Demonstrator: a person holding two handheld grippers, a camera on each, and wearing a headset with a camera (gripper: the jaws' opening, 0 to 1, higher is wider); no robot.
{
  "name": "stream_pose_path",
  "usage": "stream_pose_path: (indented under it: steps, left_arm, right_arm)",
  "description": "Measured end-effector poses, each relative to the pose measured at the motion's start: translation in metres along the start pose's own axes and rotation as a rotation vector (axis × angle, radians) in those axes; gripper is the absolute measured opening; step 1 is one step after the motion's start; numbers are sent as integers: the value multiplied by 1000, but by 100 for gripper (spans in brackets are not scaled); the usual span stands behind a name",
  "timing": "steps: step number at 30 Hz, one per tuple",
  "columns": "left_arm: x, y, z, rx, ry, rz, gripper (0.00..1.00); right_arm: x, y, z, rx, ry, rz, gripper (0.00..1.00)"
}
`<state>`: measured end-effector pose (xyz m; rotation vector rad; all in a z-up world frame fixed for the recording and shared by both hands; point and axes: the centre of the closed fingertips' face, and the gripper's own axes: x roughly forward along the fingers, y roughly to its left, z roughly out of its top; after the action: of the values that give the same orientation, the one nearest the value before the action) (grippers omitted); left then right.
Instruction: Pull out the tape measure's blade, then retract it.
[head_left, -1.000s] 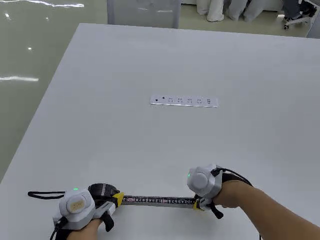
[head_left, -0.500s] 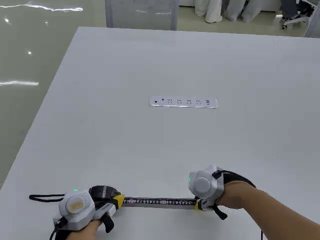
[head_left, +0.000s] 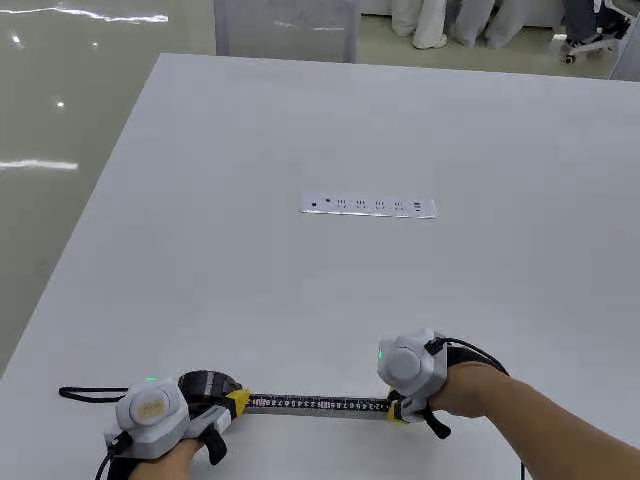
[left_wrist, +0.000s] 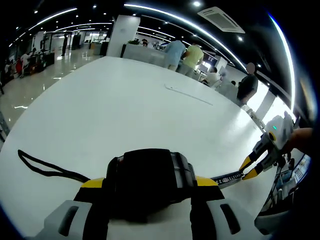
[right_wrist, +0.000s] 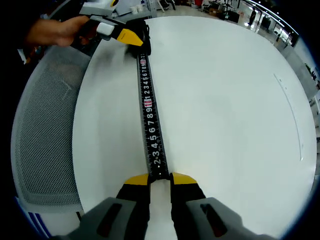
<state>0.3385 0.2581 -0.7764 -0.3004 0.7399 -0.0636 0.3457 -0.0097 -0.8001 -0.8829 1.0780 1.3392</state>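
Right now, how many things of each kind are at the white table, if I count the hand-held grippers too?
tape measure: 1
power strip: 1
hand-held grippers: 2 (left hand-held gripper, right hand-held gripper)
Total: 4

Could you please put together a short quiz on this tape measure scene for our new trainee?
1. True or false: the blade is fully wound back into the case.
2. What does the right gripper pinch? A) the case B) the blade's end C) nothing
3. Fill in: the case is clamped by the ___ gripper.

Key: 1 false, the blade is stretched out between the two grippers; 2 B; 3 left gripper.
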Motion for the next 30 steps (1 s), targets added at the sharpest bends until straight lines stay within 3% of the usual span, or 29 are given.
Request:
stream_pose_path:
  steps: [17,22,24,30]
  left_arm:
    - [0,0,0,1,6,-36,62]
    - [-1,0,-1,25,19,-61,62]
    - [-1,0,-1,25,20,-61,62]
    - [-1,0,-1,23,25,-57,62]
  right_arm:
    - [0,0,4,7,-18,22,14]
    - [2,2,14,12,-41,31,14]
    - [4,3,17,-19,-38,27,14]
    - [7,1,24,-10,-47,21,14]
